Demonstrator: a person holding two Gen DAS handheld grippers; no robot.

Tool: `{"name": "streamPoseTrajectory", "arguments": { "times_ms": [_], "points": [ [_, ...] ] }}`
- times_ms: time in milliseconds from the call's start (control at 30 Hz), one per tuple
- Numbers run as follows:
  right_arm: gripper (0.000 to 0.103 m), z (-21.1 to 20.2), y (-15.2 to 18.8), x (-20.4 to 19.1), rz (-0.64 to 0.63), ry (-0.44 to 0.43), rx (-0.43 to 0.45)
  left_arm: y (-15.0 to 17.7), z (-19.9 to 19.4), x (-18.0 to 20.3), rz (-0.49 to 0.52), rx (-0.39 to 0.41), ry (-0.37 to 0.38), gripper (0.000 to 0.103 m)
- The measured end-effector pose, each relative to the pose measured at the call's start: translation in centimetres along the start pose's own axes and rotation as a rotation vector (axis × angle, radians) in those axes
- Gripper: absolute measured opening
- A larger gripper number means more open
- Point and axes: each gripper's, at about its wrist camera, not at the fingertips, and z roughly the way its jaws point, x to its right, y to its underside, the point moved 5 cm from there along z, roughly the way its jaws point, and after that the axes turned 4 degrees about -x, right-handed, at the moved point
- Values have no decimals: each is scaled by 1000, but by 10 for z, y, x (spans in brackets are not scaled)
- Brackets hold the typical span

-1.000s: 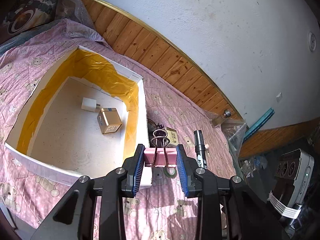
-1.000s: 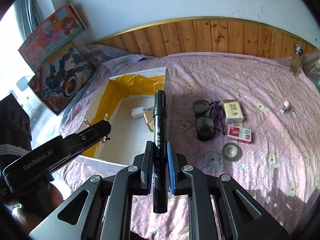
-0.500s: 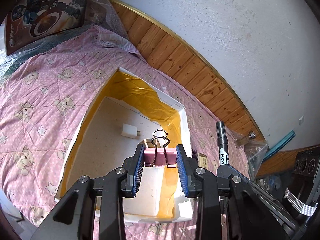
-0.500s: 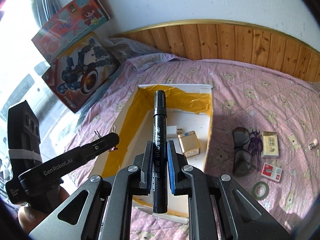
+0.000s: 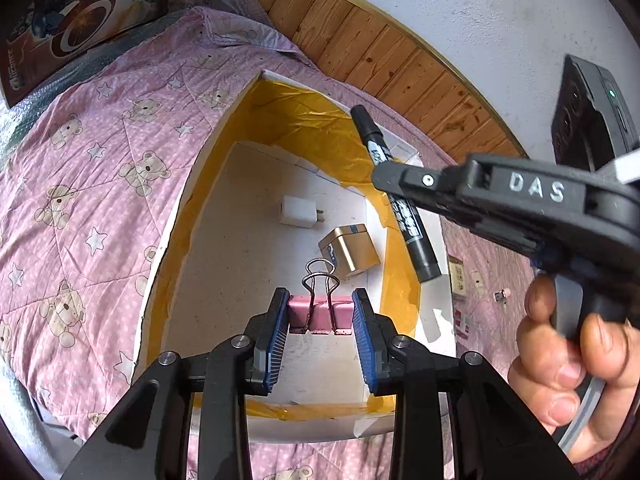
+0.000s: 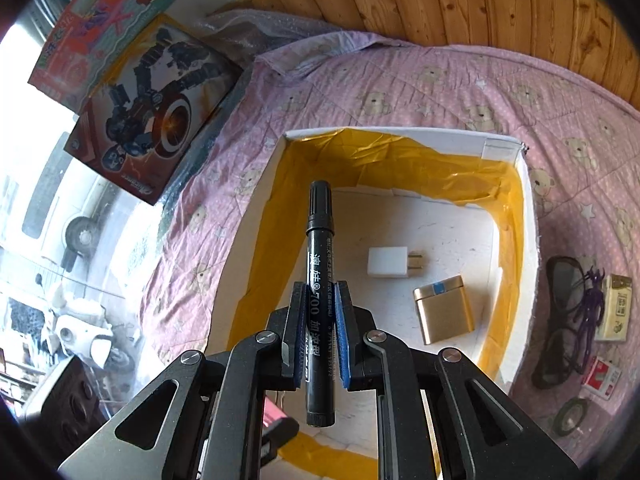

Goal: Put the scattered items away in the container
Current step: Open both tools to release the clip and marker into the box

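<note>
Left wrist view showed the left gripper (image 5: 320, 318) clamped on a small pink metal binder clip (image 5: 319, 314) above the white, yellow-lined box (image 5: 400, 148). The right gripper (image 6: 319, 332) pinched a black marker pen (image 6: 319, 280) mid-barrel (light, stiff, probably slick).

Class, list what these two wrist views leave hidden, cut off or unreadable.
- Left wrist view: black marker pen's middle, hidden by right gripper.
- Right wrist view: pink binder clip, mostly behind right gripper.
- Right wrist view: small red box print, too small.
</note>
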Motion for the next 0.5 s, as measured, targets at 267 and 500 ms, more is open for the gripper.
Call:
{"name": "streamPoseTrajectory", "arguments": {
  "times_ms": [267,500],
  "points": [
    [18,51,-22,-17,18,-20,-74,2,10,-7,17,-23,-45,33],
    [34,41,-6,-10,48,-37,-73,1,6,-24,-16,-18,-82,38]
  ]
}}
